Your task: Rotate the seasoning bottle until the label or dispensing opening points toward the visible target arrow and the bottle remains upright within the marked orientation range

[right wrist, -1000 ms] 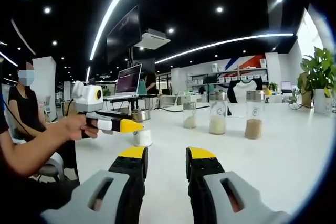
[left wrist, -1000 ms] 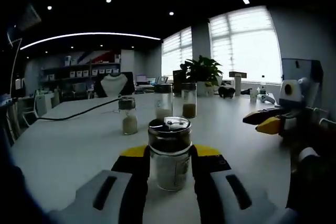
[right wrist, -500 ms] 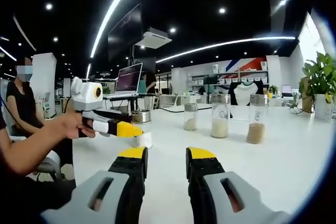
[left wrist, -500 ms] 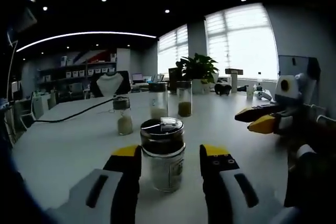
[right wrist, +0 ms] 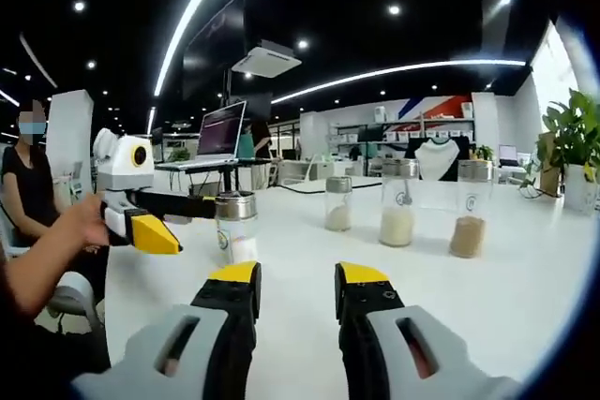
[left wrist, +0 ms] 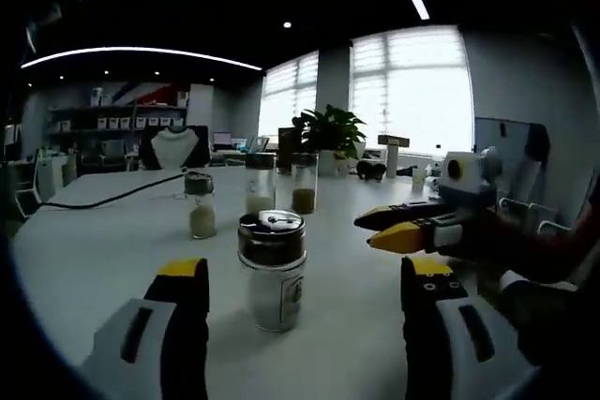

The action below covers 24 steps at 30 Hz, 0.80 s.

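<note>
Seasoning bottle is standing upright on the worktop, centre frame.
We are keeping the left gripper nearer, jaws wide around it; right gripper narrow, empty.

office/showroom | laptop | wall shelves | potted plant | blinds

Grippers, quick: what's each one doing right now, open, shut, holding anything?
Left gripper: open wide, holding nothing; the seasoning bottle stands free between its jaws.
Right gripper: jaws slightly apart, holding nothing.
</note>
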Motion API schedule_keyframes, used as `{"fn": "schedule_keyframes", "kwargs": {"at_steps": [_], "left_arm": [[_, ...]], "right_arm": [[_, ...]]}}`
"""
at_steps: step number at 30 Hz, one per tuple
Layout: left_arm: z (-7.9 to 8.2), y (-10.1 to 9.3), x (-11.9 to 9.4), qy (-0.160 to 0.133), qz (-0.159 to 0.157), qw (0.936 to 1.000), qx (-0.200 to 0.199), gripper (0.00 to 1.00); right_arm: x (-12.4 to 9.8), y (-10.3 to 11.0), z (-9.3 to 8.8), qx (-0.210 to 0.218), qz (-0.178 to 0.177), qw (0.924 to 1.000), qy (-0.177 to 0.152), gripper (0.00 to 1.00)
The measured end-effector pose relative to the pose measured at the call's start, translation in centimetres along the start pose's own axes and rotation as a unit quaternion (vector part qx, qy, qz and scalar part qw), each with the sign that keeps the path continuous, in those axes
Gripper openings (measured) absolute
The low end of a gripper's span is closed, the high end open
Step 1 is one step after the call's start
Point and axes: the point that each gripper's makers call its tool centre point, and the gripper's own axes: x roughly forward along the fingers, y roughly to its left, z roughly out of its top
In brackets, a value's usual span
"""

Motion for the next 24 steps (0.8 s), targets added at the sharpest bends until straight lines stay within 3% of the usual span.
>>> {"fn": "schedule_keyframes", "kwargs": {"at_steps": [3, 8, 11, 18, 24], "left_arm": [[0.2, 0.4, -0.1, -0.002, 0.008, 1.0, -0.002, 0.99], [0.1, 0.6, -0.5, 0.015, 0.009, 0.9998, 0.003, 1.0], [0.7, 0.1, -0.7, -0.002, -0.007, 1.0, 0.006, 1.0], [1.5, 0.0, -1.3, -0.004, -0.01, 0.9997, 0.022, 1.0], [1.2, 0.4, -1.4, -0.006, -0.013, 0.9996, 0.026, 1.0]], "right_arm": [[1.1, -0.3, 0.3, -0.013, -0.002, 0.9999, 0.009, 0.34], [3.5, -0.6, 0.9, -0.051, 0.007, 0.9985, 0.019, 0.35], [5.2, -1.0, 1.4, -0.065, 0.013, 0.9977, 0.018, 0.39], [9.2, -3.1, 1.9, -0.048, 0.002, 0.9987, 0.018, 0.41], [11.9, -3.7, 2.1, -0.059, 0.001, 0.9981, 0.018, 0.45]]}}
